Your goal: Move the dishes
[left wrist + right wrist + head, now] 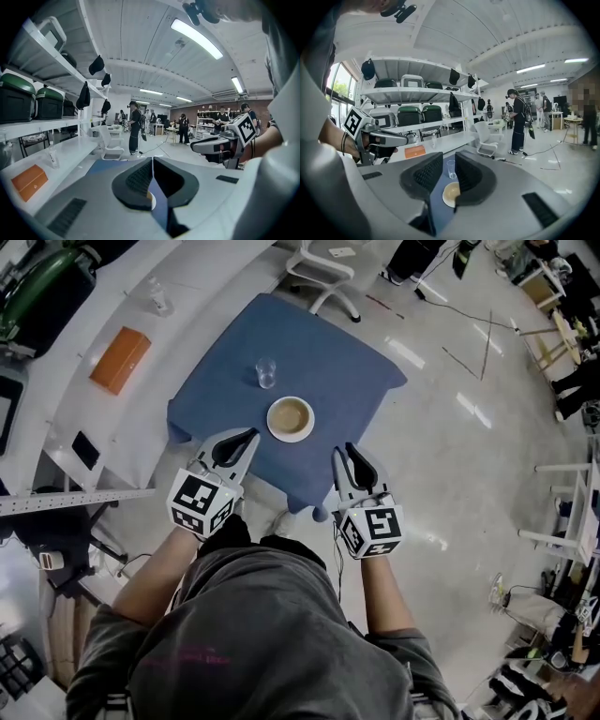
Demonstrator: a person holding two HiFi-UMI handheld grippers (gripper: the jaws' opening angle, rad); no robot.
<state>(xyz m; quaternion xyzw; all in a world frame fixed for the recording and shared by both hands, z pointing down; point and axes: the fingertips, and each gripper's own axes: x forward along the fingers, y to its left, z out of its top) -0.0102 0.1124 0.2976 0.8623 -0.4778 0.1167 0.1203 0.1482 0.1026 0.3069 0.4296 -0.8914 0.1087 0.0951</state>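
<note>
A bowl (290, 418) sat on a blue table (356, 362), with a glass (266, 372) near it on the far side. The left gripper (248, 436) hovered just beside the bowl, jaws clenched together on nothing. The right gripper (343, 453), near the bowl, had its jaws apart and empty.

I'm getting only a sliver of the bowl (151, 200) in the left gripper view; the left gripper's (152, 164) closed jaws are covering the rest. One jaw of the right gripper (449, 157) is hiding the bowl's right side in its own view.
</note>
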